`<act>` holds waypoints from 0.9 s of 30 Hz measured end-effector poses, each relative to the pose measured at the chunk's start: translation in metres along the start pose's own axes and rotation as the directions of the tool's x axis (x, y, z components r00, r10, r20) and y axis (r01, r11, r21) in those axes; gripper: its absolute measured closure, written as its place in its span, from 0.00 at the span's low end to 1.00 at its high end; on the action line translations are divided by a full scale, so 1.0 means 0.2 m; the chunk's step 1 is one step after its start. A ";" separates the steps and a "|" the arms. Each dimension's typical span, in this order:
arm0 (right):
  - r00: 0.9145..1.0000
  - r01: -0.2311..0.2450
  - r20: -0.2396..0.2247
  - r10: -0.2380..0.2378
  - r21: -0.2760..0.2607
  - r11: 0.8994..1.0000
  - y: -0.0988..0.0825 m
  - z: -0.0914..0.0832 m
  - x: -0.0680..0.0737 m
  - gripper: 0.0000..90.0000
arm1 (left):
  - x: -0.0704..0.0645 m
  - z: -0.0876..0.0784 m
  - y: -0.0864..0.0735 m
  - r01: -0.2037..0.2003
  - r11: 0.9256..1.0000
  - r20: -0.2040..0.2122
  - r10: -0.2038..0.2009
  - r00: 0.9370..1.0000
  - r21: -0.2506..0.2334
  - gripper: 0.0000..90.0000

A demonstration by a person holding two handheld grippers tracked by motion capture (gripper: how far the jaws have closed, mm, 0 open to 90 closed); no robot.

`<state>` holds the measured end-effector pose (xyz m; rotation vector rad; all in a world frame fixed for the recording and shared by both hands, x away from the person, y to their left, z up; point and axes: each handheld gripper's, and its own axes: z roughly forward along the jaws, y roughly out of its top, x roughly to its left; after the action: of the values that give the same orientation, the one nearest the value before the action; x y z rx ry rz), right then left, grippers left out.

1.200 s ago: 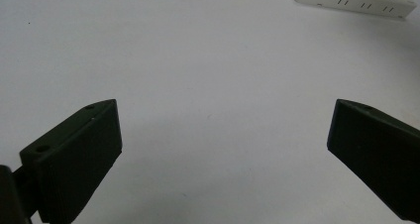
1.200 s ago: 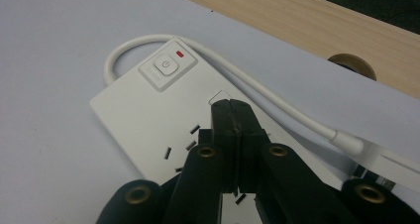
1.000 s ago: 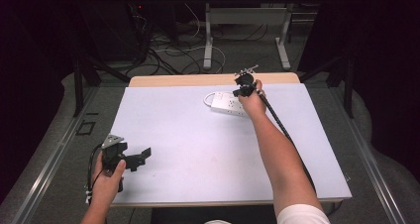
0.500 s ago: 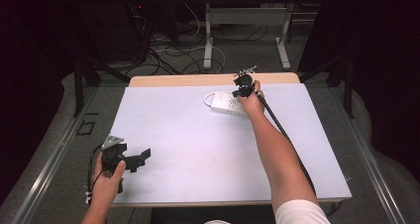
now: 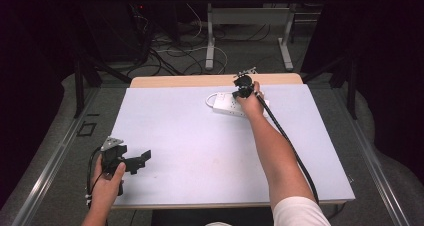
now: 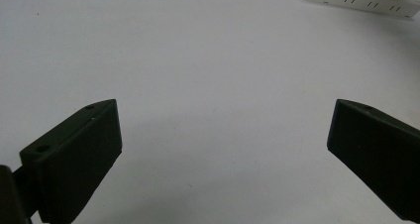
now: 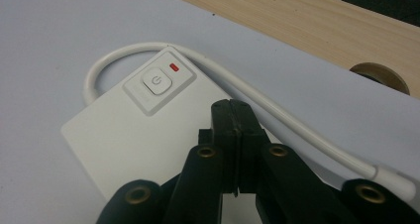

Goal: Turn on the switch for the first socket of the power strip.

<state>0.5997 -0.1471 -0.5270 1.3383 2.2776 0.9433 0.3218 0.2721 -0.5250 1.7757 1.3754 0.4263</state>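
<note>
White plastic power strip (image 5: 229,105), flat and rectangular with a square power button (image 7: 156,82) and a small red light (image 7: 173,66), lies at the far side of the pale grey table (image 5: 200,151), its white cord (image 7: 257,97) looping round one end. Over it hangs the right gripper (image 7: 236,116), jaws pressed flat together with nothing between them, tips just short of the button. Well apart, at the near left corner, the left gripper (image 5: 136,162) sits with jaws spread wide over bare tabletop.
</note>
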 end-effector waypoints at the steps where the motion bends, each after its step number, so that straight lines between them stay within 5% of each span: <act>1: 1.000 0.000 0.000 0.000 0.000 1.000 0.00 0.00 0.00 1.00 | 0.00 0.00 0.00 0.002 1.000 0.000 -0.002 1.000 0.000 0.00; 27: 1.000 0.009 0.010 -0.009 -0.028 1.000 0.00 0.02 0.02 1.00 | -0.01 0.02 0.00 -0.001 1.000 -0.002 0.001 1.000 -0.009 0.00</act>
<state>0.6007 -0.1427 -0.5303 1.3170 2.2528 0.9605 0.3241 0.2691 -0.5280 1.7691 1.3724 0.4338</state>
